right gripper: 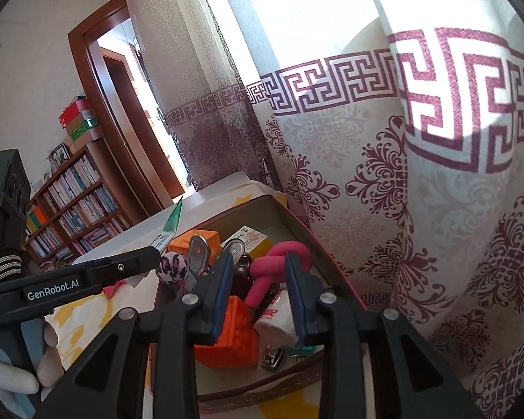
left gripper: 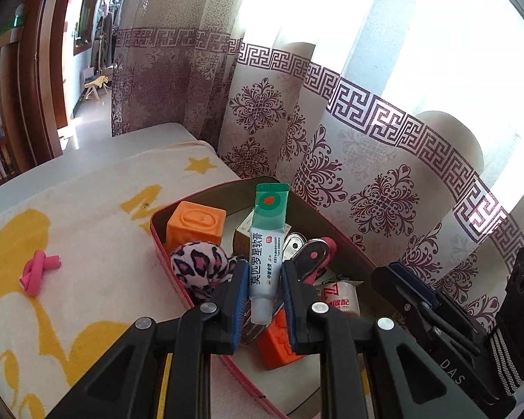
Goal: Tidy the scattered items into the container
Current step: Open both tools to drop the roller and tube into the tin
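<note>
Mostly, the tidying looks done. The container (left gripper: 154, 225), a shallow red-rimmed tin on the yellow-and-white towel (left gripper: 87, 237), sits near the table's (left gripper: 139, 141) far edge, close against the patterned curtain (left gripper: 366, 192). It already carries a heap: an orange block (left gripper: 195, 227) in its far left corner, a leopard-print ball (left gripper: 195, 265) just beside that, a second orange block (left gripper: 276, 344) nearer the camera, metal nail clippers (left gripper: 293, 244) and a white paper packet (left gripper: 339, 296), all touching or overlapping.

The left gripper (left gripper: 263, 289) holds the ointment tube (left gripper: 267, 241) over the container. Its fingers are closed narrow on the lower body of the tube, which stands nearly upright, cap down and crimped green end up. The tube is white with a green top and Chinese lettering, slightly dented and soft-sided — likely to flex a little under the pads. It is not yet in the tin; by my reckoning it only needs lowering and letting go.

The right gripper (right gripper: 260, 300) hangs over the near part of the container with its fingers some way apart. A knotted pink foam piece (right gripper: 279, 262) shows between them, but I cannot tell whether they clamp it or it simply lies on the heap.

One thing plainly remains — another pink knot (left gripper: 38, 270) out on the towel, well apart from the container and toward the table's left edge. Nothing else loose shows on the visible part of the towel.
</note>
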### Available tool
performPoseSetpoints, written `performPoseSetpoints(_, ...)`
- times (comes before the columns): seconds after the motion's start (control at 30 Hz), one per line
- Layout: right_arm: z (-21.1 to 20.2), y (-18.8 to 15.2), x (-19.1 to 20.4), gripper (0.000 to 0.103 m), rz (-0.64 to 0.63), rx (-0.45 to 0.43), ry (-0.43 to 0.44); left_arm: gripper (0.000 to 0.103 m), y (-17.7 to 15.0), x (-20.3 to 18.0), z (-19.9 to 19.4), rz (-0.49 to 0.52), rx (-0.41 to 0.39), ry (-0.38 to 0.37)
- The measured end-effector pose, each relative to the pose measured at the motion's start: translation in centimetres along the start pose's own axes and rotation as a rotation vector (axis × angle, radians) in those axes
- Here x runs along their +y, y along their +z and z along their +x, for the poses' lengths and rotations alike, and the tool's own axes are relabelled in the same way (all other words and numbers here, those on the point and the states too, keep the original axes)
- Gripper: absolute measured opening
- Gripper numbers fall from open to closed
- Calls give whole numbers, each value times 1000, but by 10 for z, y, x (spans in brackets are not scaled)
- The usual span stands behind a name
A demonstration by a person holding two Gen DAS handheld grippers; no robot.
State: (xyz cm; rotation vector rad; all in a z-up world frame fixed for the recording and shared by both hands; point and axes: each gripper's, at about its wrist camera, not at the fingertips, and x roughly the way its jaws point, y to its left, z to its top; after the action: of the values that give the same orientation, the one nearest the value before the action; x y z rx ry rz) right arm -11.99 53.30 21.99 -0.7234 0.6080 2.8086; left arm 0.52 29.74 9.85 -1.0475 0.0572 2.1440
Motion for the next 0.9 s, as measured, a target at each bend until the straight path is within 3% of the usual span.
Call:
performPoseSetpoints(0.07,0,-1,-2,52,10,5,6,21,-3,4,2,-15,11,-5)
performPoseSetpoints(0.13,0,-1,-2,61,20,-2,12,33,-7,10,2,-39,21,-13)
performPoseSetpoints(0.2,1,-1,0,62,21,-1,18,74,-11,17,-2,-67,-1,-5)
performPoseSetpoints(0.4,2,-6,8,63,9,8,26,76,-15,39,-22,-107,-46,35)
performPoseSetpoints(0.9,0,-15,48,79,-43,7,74,76,-62,131,-66,-228,-51,316)
